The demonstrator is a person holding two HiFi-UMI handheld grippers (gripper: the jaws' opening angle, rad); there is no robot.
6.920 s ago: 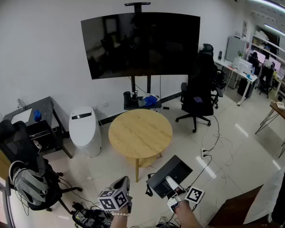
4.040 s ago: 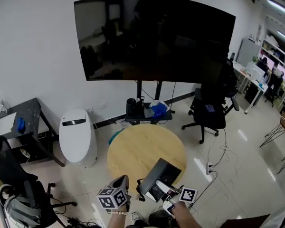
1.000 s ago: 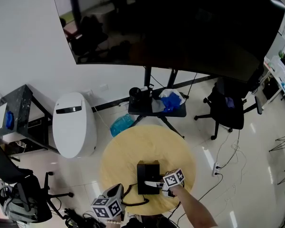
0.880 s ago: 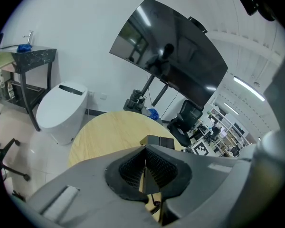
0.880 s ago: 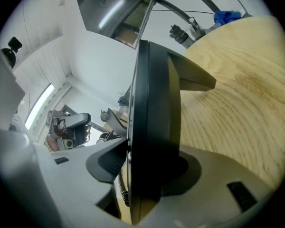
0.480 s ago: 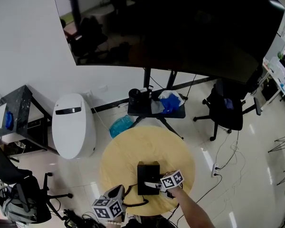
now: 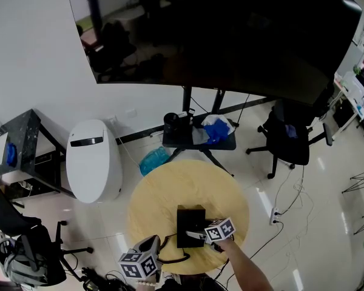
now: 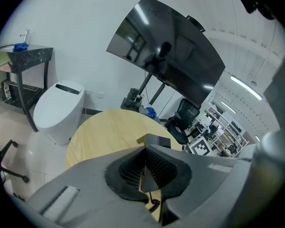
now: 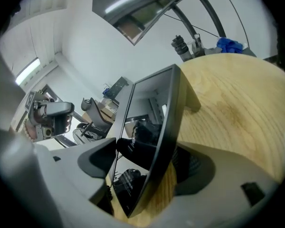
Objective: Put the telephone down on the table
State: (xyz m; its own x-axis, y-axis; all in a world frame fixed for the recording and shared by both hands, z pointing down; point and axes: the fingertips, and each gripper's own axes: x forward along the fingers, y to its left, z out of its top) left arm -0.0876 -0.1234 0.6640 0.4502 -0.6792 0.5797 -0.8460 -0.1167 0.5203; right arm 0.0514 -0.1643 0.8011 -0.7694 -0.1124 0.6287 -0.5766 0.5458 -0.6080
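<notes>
Black telephone (image 7: 190, 222) on round wooden table (image 7: 170, 190), white toilet (image 7: 92, 162) beside it, large dark screen (image 7: 230, 41) behind

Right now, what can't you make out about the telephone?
Telephone keys and handset: too small in the head view.
Its far side, right gripper view: hidden behind its own glossy face.
Right gripper, jaws opening round it: far pad partly behind the telephone, so contact is unclear.
Cord end: too thin to trace, head view.
</notes>
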